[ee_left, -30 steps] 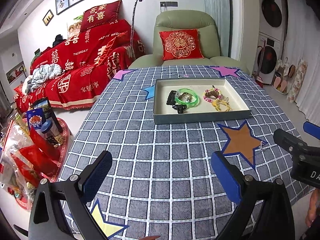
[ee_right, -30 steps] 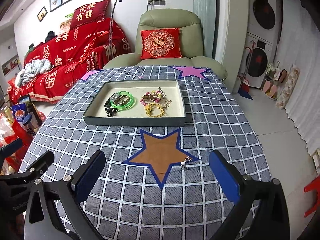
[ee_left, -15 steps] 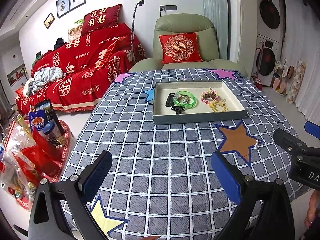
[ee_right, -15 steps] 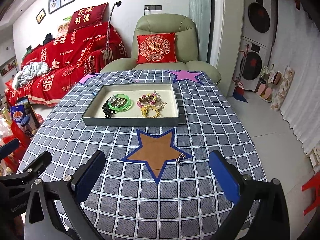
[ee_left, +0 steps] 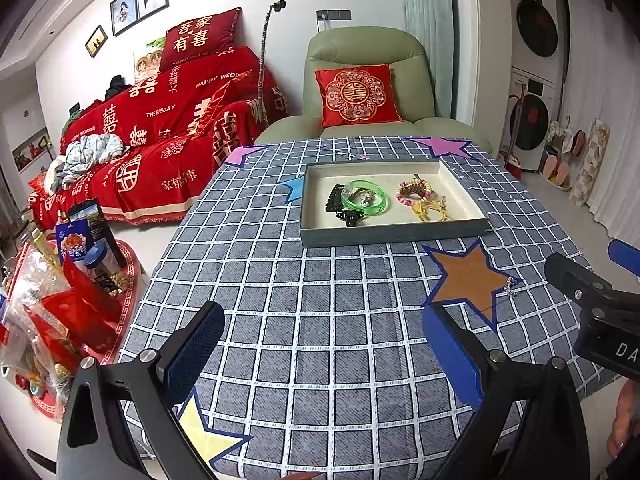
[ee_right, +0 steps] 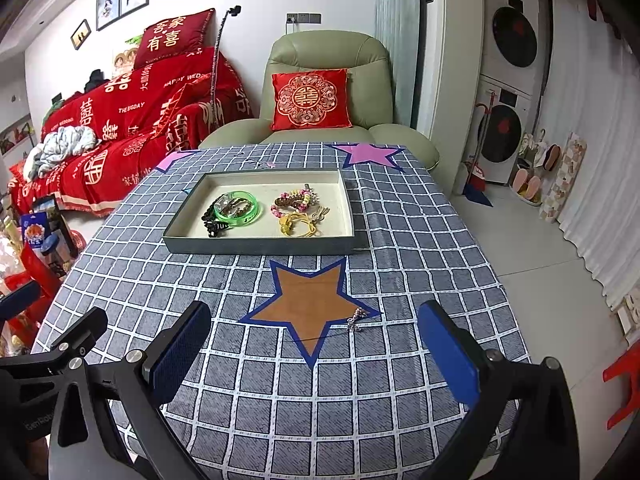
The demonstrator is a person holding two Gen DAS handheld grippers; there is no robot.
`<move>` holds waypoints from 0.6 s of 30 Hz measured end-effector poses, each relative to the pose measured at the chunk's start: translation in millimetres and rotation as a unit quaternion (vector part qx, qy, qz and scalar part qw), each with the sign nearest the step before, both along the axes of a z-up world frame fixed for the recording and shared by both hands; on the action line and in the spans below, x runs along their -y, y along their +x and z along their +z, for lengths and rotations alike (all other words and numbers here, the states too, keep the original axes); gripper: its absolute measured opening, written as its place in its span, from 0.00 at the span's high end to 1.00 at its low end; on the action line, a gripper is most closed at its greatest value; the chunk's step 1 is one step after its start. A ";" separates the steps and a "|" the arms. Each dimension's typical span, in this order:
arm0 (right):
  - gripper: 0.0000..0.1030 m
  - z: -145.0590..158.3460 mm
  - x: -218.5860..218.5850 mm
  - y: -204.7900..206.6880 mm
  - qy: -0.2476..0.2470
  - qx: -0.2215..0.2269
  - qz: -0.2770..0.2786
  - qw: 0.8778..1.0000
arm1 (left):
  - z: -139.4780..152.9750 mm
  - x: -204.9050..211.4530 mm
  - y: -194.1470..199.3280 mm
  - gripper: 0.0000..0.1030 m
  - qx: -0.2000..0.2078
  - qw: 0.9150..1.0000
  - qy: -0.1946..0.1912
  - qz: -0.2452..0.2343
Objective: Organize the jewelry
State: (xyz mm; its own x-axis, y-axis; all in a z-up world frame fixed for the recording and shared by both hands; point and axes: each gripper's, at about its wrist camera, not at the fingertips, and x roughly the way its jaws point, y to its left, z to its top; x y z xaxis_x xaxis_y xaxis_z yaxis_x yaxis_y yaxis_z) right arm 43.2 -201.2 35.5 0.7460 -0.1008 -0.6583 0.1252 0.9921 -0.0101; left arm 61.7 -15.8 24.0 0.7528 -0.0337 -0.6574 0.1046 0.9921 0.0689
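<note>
Both grippers hung with fingers spread wide and empty: the right gripper (ee_right: 314, 344) just short of a small silvery trinket (ee_right: 355, 319), too tiny to identify, which lay at the brown star's (ee_right: 310, 306) right tip; the left gripper (ee_left: 324, 344) to the star's left. Beyond the star sat the tray (ee_right: 256, 245), holding a green bangle (ee_right: 237, 209), beaded bracelets (ee_right: 294, 201), yellow cords (ee_right: 300, 226) and a black clip (ee_right: 214, 229).

a white-walled room holds a red-draped sofa (ee_left: 160, 136) at far left under framed photos (ee_left: 138, 2), a green armchair (ee_right: 328, 92) with a red cushion (ee_right: 310, 98) at the far middle, stacked washing machines (ee_right: 508, 92) at right, and pale floor tiles (ee_right: 532, 248).
</note>
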 end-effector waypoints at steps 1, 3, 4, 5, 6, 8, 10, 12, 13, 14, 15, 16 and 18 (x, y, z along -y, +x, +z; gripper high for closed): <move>0.00 0.4 0.5 -0.4 0.000 0.000 0.000 1.000 | 0.0 0.0 0.1 0.00 0.000 1.000 0.000 0.000; 0.00 0.2 0.5 -0.1 0.001 0.000 0.000 1.000 | 0.3 0.3 -0.5 0.00 0.000 1.000 0.000 0.001; 0.00 0.5 1.1 -0.2 0.002 0.000 0.000 1.000 | 0.1 0.9 -0.9 0.00 0.000 1.000 0.000 0.001; 0.00 0.1 0.5 0.1 0.001 0.000 0.000 1.000 | -0.1 0.8 -0.9 0.00 0.000 1.000 0.000 0.001; 0.00 0.0 0.5 0.1 0.000 0.000 0.000 1.000 | -0.2 0.7 -0.8 0.00 0.000 1.000 0.001 0.001; 0.00 0.0 0.5 0.0 0.000 0.000 0.001 1.000 | 0.0 1.2 -1.8 0.00 0.000 1.000 0.002 0.002; 0.00 0.4 1.1 -0.5 0.000 0.000 0.000 1.000 | -0.2 1.4 -1.9 0.00 0.000 1.000 0.001 0.001; 0.00 0.0 0.3 -0.2 0.000 0.000 0.000 1.000 | -0.8 1.3 -1.6 0.00 -0.001 1.000 0.001 0.001; 0.00 0.5 1.0 -0.6 0.000 0.000 0.000 1.000 | -0.8 1.3 -1.6 0.00 0.000 1.000 0.001 0.001; 0.00 0.0 0.2 -0.1 0.000 0.000 0.000 1.000 | -0.8 1.4 -1.7 0.00 -0.001 1.000 0.001 0.001; 0.00 0.1 0.2 -0.1 0.000 0.000 0.000 1.000 | -0.8 1.6 -1.8 0.00 -0.001 1.000 0.001 0.001; 0.00 0.0 0.2 -0.1 0.001 0.000 0.000 1.000 | -0.8 2.0 -1.6 0.00 -0.002 1.000 0.000 0.001; 0.00 0.6 1.1 -0.3 0.001 0.001 0.000 1.000 | -1.0 2.4 -1.0 0.00 -0.001 1.000 0.001 0.001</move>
State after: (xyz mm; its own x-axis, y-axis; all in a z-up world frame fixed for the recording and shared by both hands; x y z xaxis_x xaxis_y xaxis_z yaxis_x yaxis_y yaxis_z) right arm 43.0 -202.2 36.1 0.7468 -0.0997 -0.6575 0.1248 0.9921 -0.0087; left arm 60.7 -18.3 22.9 0.7509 -0.0312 -0.6596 0.1037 0.9921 0.0711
